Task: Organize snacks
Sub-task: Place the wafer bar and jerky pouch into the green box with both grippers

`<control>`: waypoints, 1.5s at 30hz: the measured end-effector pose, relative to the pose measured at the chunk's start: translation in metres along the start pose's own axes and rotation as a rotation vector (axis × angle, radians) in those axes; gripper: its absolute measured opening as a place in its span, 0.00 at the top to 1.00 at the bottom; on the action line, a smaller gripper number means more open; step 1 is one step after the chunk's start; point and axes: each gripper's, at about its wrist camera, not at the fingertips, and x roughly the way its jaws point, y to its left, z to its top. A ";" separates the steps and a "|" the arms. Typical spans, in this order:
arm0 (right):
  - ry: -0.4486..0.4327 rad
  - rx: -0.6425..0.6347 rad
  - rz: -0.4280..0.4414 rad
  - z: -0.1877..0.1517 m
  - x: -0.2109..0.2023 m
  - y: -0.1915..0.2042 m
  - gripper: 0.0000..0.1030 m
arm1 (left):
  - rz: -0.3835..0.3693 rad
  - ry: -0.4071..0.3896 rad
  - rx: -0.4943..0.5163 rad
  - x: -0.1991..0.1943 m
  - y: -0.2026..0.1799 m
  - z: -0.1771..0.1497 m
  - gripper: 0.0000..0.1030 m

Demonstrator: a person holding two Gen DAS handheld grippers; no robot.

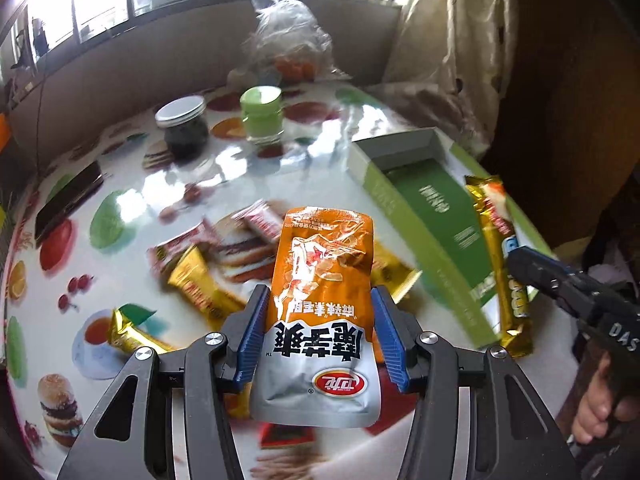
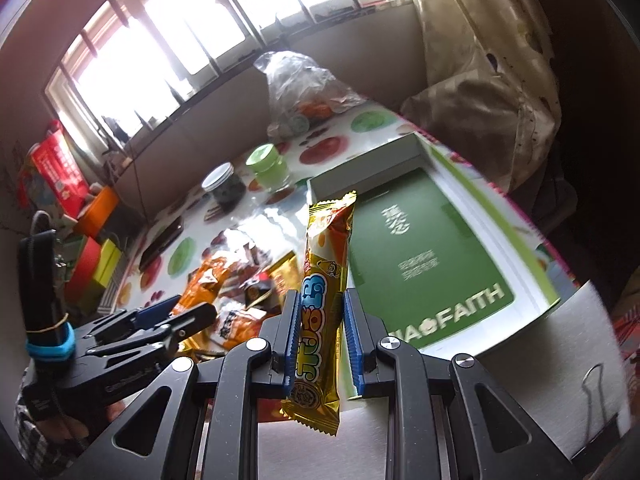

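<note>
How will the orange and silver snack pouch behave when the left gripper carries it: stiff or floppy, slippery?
The orange and silver pouch probably stays fairly upright; it stands above the jaws without drooping. Its creased, glossy film looks slippery, so it may slide. It seems light.

— Where's the orange-and-silver snack pouch point(image 1: 320, 304)?
— Upright, lifted clear of the loose gold and red snack packets point(image 1: 208, 268).
— And the gold snack bar point(image 2: 322, 308)?
— Standing on end, raised beside the open green box point(image 2: 424, 248), which lies flat.
</note>
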 end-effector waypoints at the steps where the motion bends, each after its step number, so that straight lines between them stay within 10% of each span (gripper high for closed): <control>1: -0.004 -0.002 -0.009 0.003 -0.001 -0.003 0.81 | -0.007 0.000 0.000 0.000 -0.005 0.003 0.49; 24: 0.085 -0.046 -0.113 0.035 0.021 -0.070 0.81 | -0.177 0.042 0.020 0.044 -0.099 0.039 0.49; 45: 0.132 -0.058 -0.146 0.036 0.042 -0.093 0.81 | -0.172 0.122 0.016 0.073 -0.111 0.041 0.49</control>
